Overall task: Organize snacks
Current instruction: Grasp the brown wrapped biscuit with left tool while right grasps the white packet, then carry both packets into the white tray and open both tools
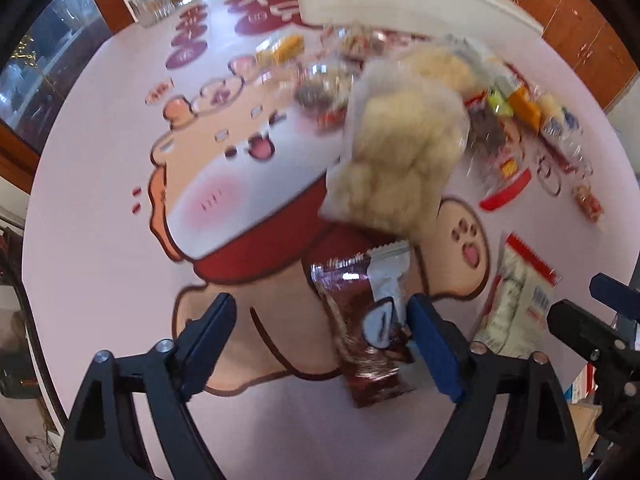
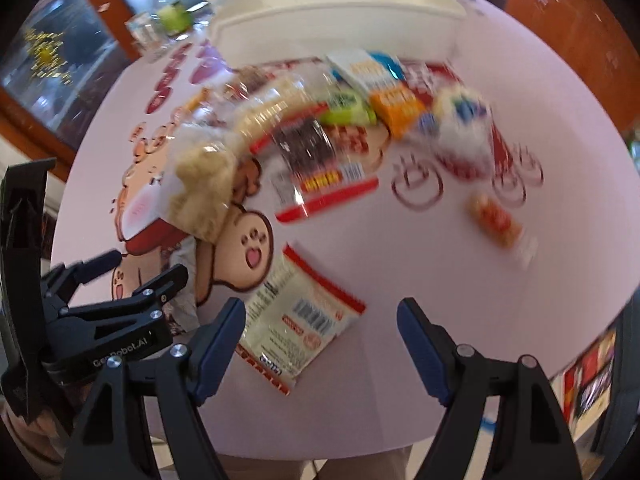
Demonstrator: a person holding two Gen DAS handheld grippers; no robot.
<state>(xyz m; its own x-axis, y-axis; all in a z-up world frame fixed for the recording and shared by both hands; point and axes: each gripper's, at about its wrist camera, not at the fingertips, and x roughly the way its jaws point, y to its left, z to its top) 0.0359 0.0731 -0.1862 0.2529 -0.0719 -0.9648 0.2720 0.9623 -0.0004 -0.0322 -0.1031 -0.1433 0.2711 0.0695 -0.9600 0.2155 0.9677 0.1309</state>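
Observation:
A dark red snack packet (image 1: 360, 340) with a silver torn top lies flat on the pink cartoon tablecloth (image 1: 100, 208). My left gripper (image 1: 320, 314) points down over it, open, with the packet between the fingers and close to the right pad (image 1: 432, 344). A white packet with red edges (image 2: 300, 320) lies near the table's front edge. My right gripper (image 2: 320, 312) is open above it, with the packet's left side by the left pad (image 2: 220, 344). Each gripper shows at the edge of the other's view: the right gripper (image 1: 600, 304) and the left gripper (image 2: 120, 280).
A heap of mixed snacks (image 2: 320, 136) fills the middle of the table, with a clear bag of pale puffs (image 1: 400, 140) in front. A white box (image 2: 340, 12) stands behind it. A small orange packet (image 2: 496, 216) lies alone at the right. Glasses (image 1: 152, 4) stand far left.

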